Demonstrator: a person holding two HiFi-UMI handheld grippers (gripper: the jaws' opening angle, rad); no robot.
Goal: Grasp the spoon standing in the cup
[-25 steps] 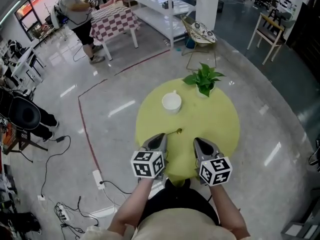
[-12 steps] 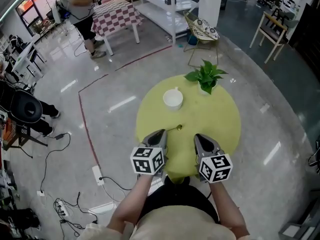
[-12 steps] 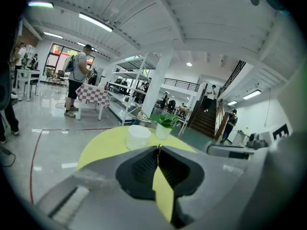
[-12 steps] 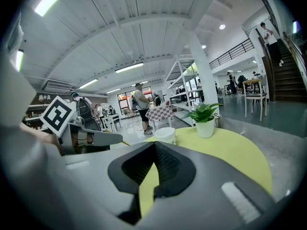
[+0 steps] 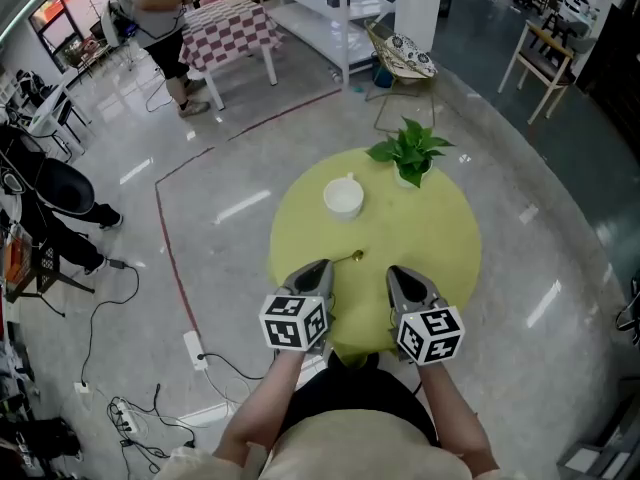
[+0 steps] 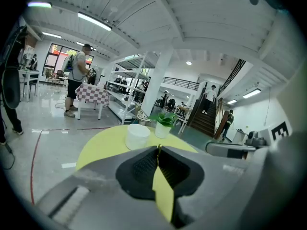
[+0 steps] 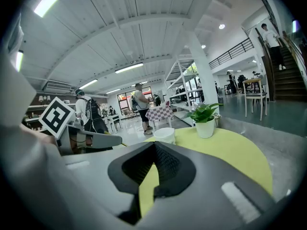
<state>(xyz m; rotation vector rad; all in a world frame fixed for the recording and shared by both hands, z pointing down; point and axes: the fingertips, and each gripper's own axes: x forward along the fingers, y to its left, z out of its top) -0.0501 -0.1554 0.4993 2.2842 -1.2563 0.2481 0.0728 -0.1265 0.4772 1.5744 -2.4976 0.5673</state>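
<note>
A white cup (image 5: 343,200) stands on the round yellow-green table (image 5: 430,238), left of its middle, with no spoon showing in it. A small gold spoon (image 5: 349,260) lies flat on the table, just beyond my left gripper (image 5: 318,271). That gripper is shut and empty near the table's front edge. My right gripper (image 5: 401,275) rests beside it, also shut and empty. In the left gripper view the cup (image 6: 137,136) lies ahead over the closed left gripper (image 6: 158,150). The right gripper view has the cup (image 7: 164,134) ahead to the left of the right gripper (image 7: 154,145).
A potted green plant (image 5: 408,155) stands at the table's far edge, right of the cup. A person (image 5: 150,18) stands by a checked table (image 5: 228,36) at the back left. A wooden chair (image 5: 540,63) is far right. Cables (image 5: 130,428) lie on the floor, left.
Nothing on the table has moved and both grippers stay in place. The head view has shifted slightly, and a dark seat at the far left has moved.
</note>
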